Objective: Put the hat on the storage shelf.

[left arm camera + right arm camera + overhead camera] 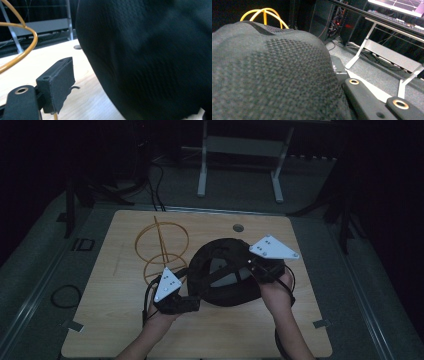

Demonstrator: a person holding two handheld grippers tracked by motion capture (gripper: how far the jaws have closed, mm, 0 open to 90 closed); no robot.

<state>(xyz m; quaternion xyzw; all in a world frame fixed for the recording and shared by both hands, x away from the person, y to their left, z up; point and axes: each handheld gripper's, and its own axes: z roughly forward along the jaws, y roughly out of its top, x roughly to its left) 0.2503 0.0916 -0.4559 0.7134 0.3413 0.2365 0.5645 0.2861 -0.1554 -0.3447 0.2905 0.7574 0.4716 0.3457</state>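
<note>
High view first: a black cap lies near the middle of a wooden table, hollow side up, with its inner bands showing. Just left of the cap stands a wire stand of yellow rings on a thin post. At the cap's right rim sits the right gripper, its hand coming up from the near edge of the table; the jaws are pinched on the cap's fabric. At the cap's near left rim sits the left gripper, close against the cap, held by the other hand.

Left gripper view: one black jaw rises at the lower left, and the cap bulks just to its right. A strip of bare table shows between that jaw and the cap, so this pad does not press the fabric; the jaws stand fairly wide, with nothing gripped. A yellow ring of the stand curves left of the cap.

Right gripper view: the cap's mesh cloth lies over the jaws, one jaw showing at its right edge, clamped tight on the cloth. The stand peeks up behind the cap.
</note>
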